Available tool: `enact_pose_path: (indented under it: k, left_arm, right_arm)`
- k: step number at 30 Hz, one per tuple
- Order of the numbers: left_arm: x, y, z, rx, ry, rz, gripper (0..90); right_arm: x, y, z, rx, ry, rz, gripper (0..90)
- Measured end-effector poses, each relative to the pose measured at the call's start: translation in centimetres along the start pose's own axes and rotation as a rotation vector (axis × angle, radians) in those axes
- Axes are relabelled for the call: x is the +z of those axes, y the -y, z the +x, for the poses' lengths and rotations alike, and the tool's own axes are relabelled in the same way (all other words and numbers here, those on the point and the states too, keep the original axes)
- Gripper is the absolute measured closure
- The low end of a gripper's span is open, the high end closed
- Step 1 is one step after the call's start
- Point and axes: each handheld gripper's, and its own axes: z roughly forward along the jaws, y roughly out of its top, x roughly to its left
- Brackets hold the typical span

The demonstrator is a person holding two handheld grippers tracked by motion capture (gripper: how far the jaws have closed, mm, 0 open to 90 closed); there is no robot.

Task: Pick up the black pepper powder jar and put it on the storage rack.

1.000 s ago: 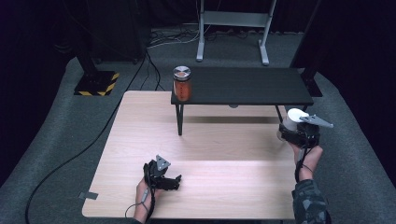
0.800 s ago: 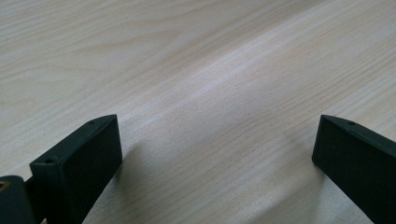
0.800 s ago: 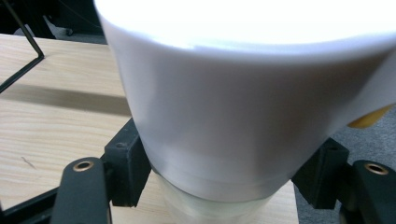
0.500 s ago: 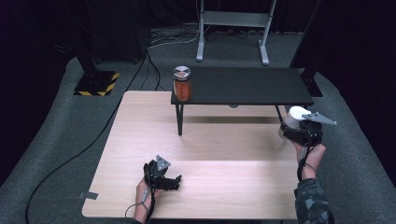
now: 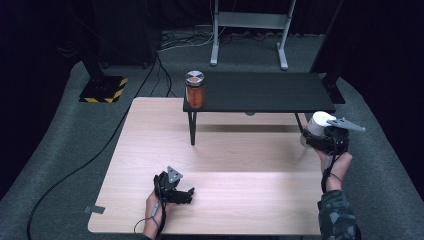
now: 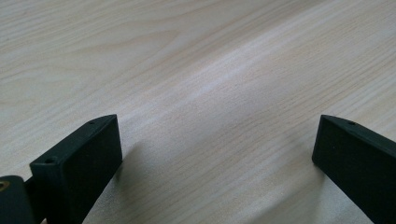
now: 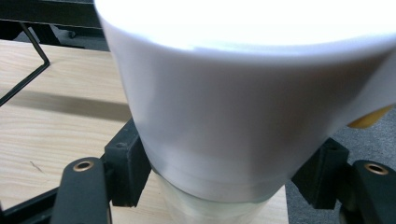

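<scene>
While the right tool clamps a white cup between its jaws at the tabletop's right edge, a black shelf stands just beyond it, an orange jar on the far end. Well apart, the left tool rests released, nothing between its jaws.

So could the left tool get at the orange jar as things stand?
Probably yes: the left tool is open and holds nothing, and bare table lies between it and the jar on the shelf's near corner.
</scene>
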Motion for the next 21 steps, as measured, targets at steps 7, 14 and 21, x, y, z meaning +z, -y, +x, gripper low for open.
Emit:
enact_pose_path:
  k: [7,14,21]
  left_arm:
    - [0.0,0.0,0.0,0.002,0.000,0.000,1.1]
    - [0.0,0.0,0.0,0.003,-0.001,0.000,1.1]
    - [0.0,0.0,0.0,0.001,0.000,0.002,1.1]
  right_arm:
    - [-0.4,-0.3,0.0,-0.006,0.005,-0.003,29.2]
    - [-0.7,-0.9,-0.2,-0.013,0.003,-0.001,29.3]
    - [-1.1,-1.3,-0.4,-0.016,0.007,-0.007,29.3]
